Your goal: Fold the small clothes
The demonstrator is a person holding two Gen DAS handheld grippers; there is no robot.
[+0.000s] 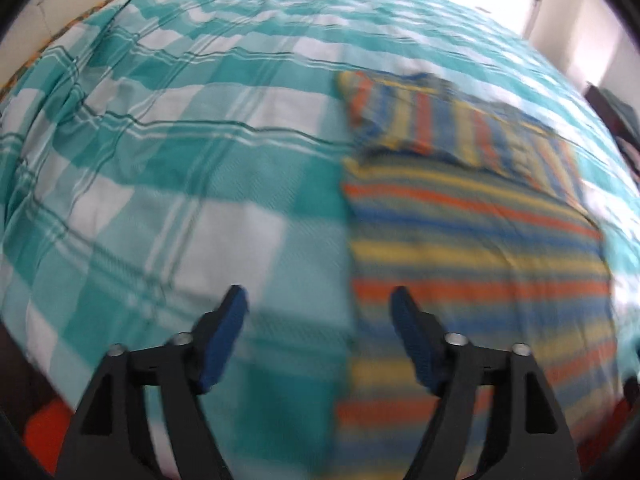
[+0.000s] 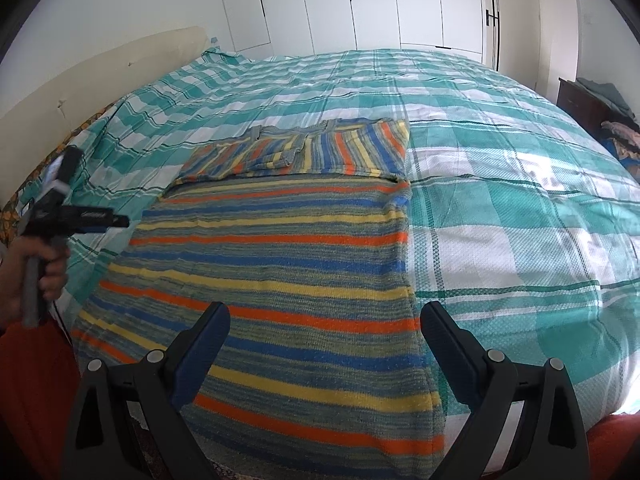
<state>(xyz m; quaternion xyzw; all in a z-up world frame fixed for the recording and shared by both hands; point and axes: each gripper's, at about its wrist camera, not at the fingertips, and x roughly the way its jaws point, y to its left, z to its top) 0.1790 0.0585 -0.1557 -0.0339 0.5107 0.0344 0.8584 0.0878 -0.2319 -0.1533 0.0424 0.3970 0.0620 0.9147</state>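
Between my right claw's [image 2: 325, 334] two blue pads, spread wide and holding nothing, lay the near end of the striped sweater [image 2: 272, 264]. It rested flat on the bed [image 2: 520, 208], its orange, blue and yellow bands running crosswise, its right edge straight and lined up just inside my right-hand pad. At its far end the sleeves [image 2: 296, 152] were folded in across the chest, their stripes running the other way.

My left claw [image 1: 319, 320] was also spread wide and empty, hovering over the sweater's [image 1: 472, 248] left edge, one pad above the garment and the other above the teal-and-white checked bedspread [image 1: 168, 184]. That view was blurred, so fine detail of the knit was lost. From the right wrist camera I could see my left claw [image 2: 116, 222] out to the left of the sweater, raised clear of the cloth, with my hand [image 2: 38, 268] round its grip.

Beyond the bed stood white wardrobe doors [image 2: 360, 4]. At the far right a dark side cabinet [image 2: 580, 100] carried a loose heap of clothes [image 2: 616, 120], well apart from the sweater. Nothing lay on the garment or across its edges.
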